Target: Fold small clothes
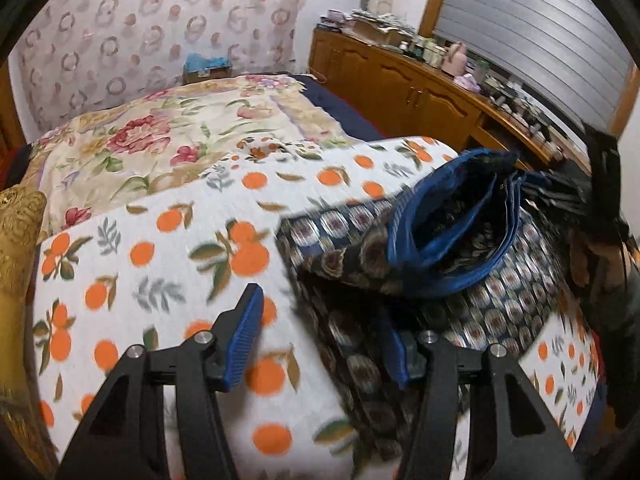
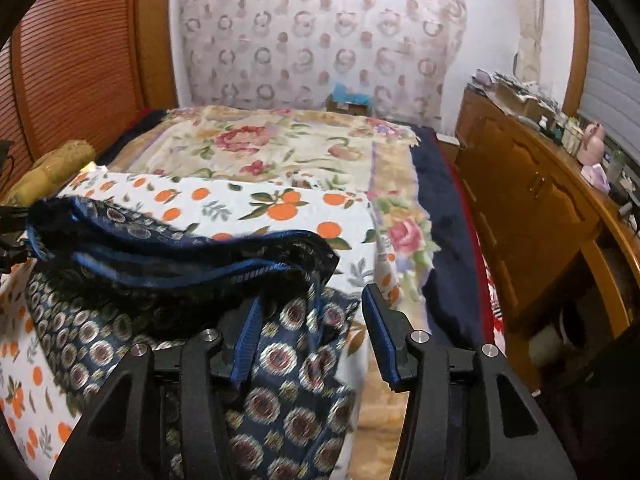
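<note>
Both pairs of my blue-padded fingers stand spread apart, gripping nothing. Under them lies a white bedcover printed with oranges and leaves (image 1: 168, 248), laid over a cream floral quilt (image 1: 160, 140) on a bed; a wall with pink ring-patterned paper (image 1: 160, 20) closes the far side, and a brown wooden cabinet crowded with bottles and boxes (image 1: 420, 92) runs along the right under grey slatted blinds (image 1: 540, 32). A golden cushion (image 1: 20, 240) sits at the left edge.

My left gripper (image 1: 320, 336) hovers wide open: its left pad is over bare bedcover, its right pad is over the edge of the navy garment with round medallion print and blue trim (image 1: 440, 248), though blur hides whether they touch. The garment lies right of and beyond that gripper, its blue-edged opening gaping upward.

My right gripper (image 2: 312, 336) is equally wide open, with the garment's cloth (image 2: 288, 360) lying between its pads and bunched to the left and far side.
</note>
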`<state>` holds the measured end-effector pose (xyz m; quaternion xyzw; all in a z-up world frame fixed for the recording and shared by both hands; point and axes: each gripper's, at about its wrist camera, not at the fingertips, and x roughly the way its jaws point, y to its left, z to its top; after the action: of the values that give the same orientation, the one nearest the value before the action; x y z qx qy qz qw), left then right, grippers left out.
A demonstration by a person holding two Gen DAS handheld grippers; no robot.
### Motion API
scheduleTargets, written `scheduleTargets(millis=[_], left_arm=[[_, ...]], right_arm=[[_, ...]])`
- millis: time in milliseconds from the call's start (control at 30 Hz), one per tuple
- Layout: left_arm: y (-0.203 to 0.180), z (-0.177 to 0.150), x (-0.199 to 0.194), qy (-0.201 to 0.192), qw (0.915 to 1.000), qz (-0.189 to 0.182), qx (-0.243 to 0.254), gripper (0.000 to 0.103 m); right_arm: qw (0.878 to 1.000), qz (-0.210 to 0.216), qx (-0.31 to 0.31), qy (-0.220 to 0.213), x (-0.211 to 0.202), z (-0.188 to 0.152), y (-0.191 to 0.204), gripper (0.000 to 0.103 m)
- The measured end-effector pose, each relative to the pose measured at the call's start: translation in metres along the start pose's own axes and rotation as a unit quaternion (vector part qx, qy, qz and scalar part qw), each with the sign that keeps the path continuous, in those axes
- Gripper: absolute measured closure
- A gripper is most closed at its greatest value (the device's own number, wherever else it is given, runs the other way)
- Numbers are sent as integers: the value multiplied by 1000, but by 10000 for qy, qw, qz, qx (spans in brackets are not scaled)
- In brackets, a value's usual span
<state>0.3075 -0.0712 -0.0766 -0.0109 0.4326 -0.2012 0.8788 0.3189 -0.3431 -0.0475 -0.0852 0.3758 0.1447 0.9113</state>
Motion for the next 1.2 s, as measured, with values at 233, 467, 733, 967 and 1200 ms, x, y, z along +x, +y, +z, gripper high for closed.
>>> scheduleTargets(millis=[233,467,733,967,1200], left_arm=[[13,17,23,152,9995,-81,-279,49],[15,21,32,138,9982,-314,-488,50],[6,20,27,105,9975,-616,-337,100],[12,16,-14,-460,9977,-335,-372,100],[41,5,-22,-421,9974,-63,-584,100]], right_arm=[[9993,95,358,91,4,0,-17,51],[9980,349,485,197,5,-4,-14,50],[9970,468,549,279,8,-11,-12,50],[9966,580,518,280,2,-8,-5,49],[9954,834,353,317,11,-1,18,49]])
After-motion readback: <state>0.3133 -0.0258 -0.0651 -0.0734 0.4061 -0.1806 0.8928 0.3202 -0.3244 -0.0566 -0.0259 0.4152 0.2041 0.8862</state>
